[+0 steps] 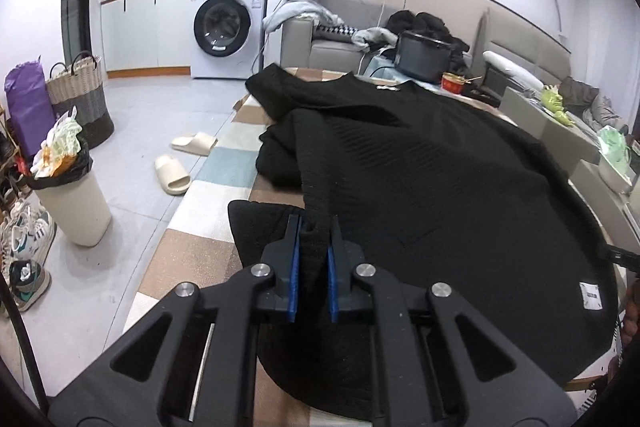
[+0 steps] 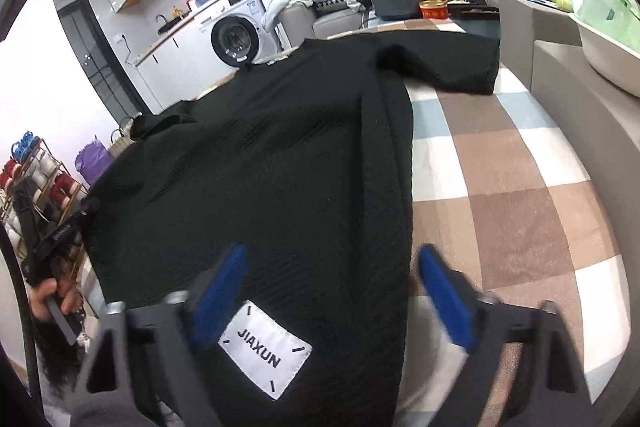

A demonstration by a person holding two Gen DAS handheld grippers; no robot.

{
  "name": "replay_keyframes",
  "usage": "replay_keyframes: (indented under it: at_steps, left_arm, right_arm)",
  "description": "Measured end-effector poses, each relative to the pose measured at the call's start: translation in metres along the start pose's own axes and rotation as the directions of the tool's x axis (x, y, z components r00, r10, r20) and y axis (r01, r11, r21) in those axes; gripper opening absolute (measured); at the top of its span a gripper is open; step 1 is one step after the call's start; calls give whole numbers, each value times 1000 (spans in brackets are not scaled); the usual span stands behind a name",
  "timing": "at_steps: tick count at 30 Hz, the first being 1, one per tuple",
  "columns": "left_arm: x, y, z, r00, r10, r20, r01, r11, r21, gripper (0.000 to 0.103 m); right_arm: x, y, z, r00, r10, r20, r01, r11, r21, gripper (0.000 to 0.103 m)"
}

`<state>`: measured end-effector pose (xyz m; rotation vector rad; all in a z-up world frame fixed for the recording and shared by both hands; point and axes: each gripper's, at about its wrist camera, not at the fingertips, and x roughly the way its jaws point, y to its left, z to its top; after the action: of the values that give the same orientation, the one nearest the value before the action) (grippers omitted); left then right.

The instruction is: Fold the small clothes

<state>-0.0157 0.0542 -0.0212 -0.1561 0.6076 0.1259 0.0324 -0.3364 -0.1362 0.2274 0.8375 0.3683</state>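
While the black shirt (image 1: 420, 163) is lying spread over the checked cloth (image 2: 512, 187), the left gripper (image 1: 314, 247) is pinching a fold of its near hem, blue pads closed on the fabric. The right gripper (image 2: 332, 291) is hovering wide open, holding nothing, straddling the shirt's near right edge beside the white label (image 2: 266, 351).

black ribbed tee (image 2: 280, 167), white patch (image 2: 266, 351) w/ black "JIAXUN" text. checked blanket (image 2: 512, 187): brown/white/pale blue. blue gripper pads (image 1: 293, 267). cream slippers (image 1: 172, 173). purple bag (image 1: 28, 107). red bowl (image 1: 453, 81), pattern too small to read.
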Motion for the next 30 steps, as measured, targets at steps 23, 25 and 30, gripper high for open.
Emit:
replay_keyframes:
  at_steps: [23, 25, 30]
  left_arm:
    - [-75, -23, -24, 989, -147, -29, 147, 989, 2, 65]
    - [-67, -17, -23, 992, -115, -44, 115, 993, -4, 65]
    - [-36, -11, -28, 977, -156, -146, 153, 988, -33, 47]
  right_arm:
    - [-6, -51, 28, 977, -208, -39, 210, 977, 45, 48]
    - [-10, -46, 22, 983, -185, -22, 185, 982, 34, 52]
    - [-4, -34, 22, 983, -184, -26, 184, 983, -8, 52]
